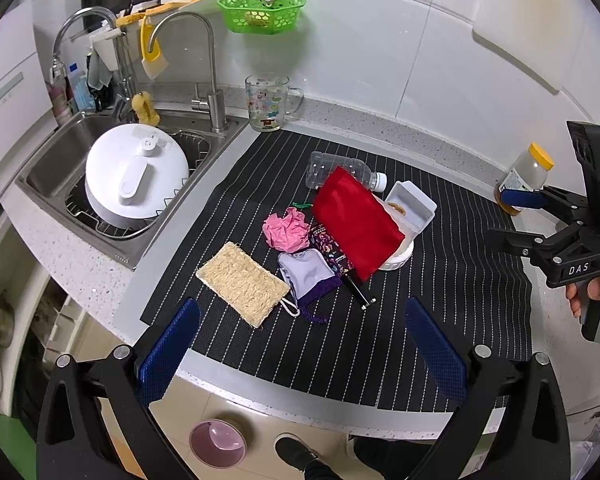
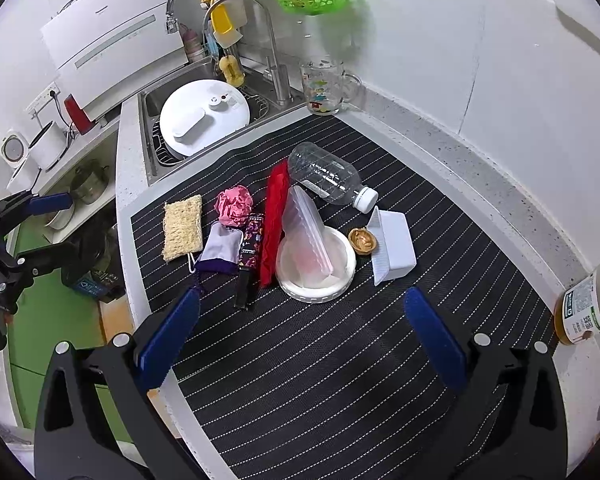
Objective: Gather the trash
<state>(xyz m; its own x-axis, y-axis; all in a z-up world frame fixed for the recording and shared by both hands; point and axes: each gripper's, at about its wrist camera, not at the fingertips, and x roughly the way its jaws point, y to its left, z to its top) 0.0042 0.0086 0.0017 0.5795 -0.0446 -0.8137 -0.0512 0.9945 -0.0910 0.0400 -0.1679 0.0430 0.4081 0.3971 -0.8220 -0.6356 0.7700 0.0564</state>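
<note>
Trash lies clustered mid-mat on the bench: a crumpled pink paper ball, an empty plastic bottle on its side, a walnut shell between a white lid and an overturned white tub. Both grippers hover short of the pile with fingers spread apart and nothing held, the left gripper at the bench's front edge, the right gripper over bare mat. Nothing looks collected yet, so a first pick seems due; the pink ball is probably easiest, approached from above and pinched across its bulk. Care is needed because a loofah pad, a purple pouch and a red cloth sit close beside it and likely are not rubbish. A pink bin on the floor below the bench may be the destination. The bottle could roll if nudged.
</note>
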